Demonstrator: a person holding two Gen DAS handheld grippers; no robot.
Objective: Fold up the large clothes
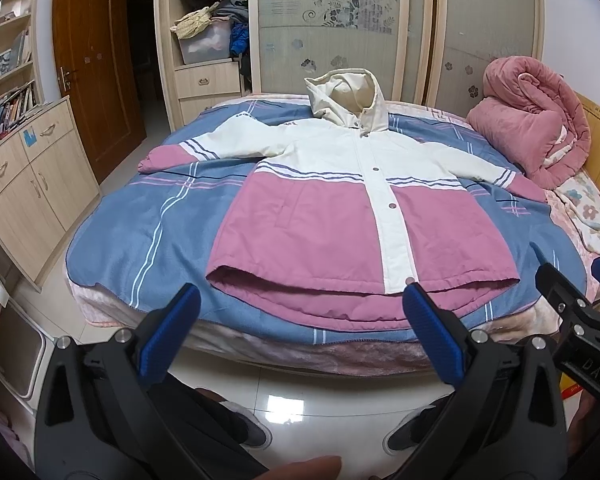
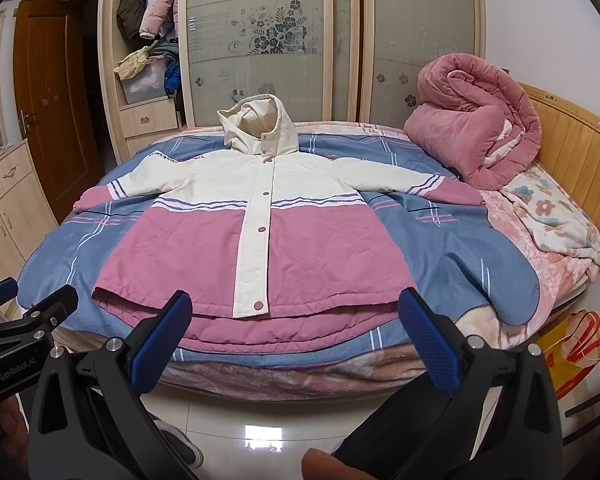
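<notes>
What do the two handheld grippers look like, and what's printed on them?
Both the left gripper and the right gripper have black plastic frames, silver bolts and blue textured finger pads. White lettering shows: "GenRobot.AI" on the left one, partly visible "DAS" on the right one.

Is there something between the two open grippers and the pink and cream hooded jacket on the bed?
Nothing visible. The left gripper and right gripper hang open before the bed edge, and the pink and cream hooded jacket lies flat on the blue striped blanket, uncovered. The rolled pink quilt sits aside.
</notes>
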